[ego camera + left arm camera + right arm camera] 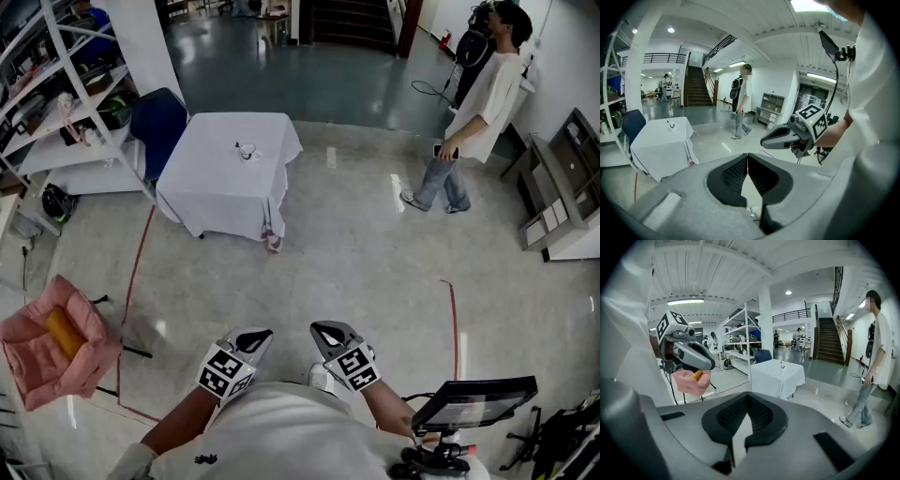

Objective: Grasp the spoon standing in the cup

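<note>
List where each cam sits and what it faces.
Head view: on the person's head, steeply down at floor; left gripper, right gripper, forearms show.
Left gripper view: on that gripper, along its shut jaws; right gripper at right.
Right gripper view: on that gripper, along its shut jaws; left gripper at left.
All share the white-clothed table.

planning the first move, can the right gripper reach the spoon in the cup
Probably not: the right gripper is by the person's body, the cup on a table far across open floor; nothing blocks the way.

two grippers (261, 335) (324, 329), one draped table (220, 183), one cup (247, 152), one blue chair (157, 122), one pink bag (36, 366), one bystander (485, 98).
</note>
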`<state>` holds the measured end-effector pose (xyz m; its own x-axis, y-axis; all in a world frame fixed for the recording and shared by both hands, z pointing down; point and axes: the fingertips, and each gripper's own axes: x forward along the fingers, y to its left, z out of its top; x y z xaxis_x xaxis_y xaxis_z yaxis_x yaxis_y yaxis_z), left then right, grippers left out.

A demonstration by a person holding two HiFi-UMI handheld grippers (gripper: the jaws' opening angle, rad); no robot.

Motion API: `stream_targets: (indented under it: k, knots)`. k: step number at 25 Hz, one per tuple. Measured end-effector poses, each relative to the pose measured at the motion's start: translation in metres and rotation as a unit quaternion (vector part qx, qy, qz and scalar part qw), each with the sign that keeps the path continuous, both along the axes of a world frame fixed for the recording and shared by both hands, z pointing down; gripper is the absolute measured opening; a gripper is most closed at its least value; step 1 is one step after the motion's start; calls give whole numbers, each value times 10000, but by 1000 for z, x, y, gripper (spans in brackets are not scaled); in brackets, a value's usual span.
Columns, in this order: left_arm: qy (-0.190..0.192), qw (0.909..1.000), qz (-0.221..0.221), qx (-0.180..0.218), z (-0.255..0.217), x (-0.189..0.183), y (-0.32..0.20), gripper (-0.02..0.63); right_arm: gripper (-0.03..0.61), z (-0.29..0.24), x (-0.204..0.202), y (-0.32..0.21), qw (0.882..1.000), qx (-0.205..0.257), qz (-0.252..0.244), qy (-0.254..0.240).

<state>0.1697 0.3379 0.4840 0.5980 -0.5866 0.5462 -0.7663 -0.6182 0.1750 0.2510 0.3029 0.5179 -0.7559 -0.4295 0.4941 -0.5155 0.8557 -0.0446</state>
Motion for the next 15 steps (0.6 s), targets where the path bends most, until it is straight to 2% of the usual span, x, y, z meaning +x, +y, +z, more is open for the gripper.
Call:
stream_targets:
  k: [3, 5, 8, 10, 15]
  knots:
    - [134, 9993, -251, 237, -11, -68, 8, 12, 6, -9, -61, 6, 9998, 135, -134, 18]
    - [198, 9979, -540, 291, -10, -130, 17, 12, 6, -13, -115, 11, 9996, 194, -208, -27]
    - [304, 9938, -1061, 105, 1, -224, 38, 12, 6, -18, -193, 24, 9993, 140, -342, -85]
    - [416, 9908, -1284, -87, 12, -270, 57, 12, 8, -16, -232, 35, 9992, 77, -386, -44]
    - [540, 9906, -1237, -207, 50, -354, 75, 12, 8, 6, -308, 45, 9999, 108, -103, 11]
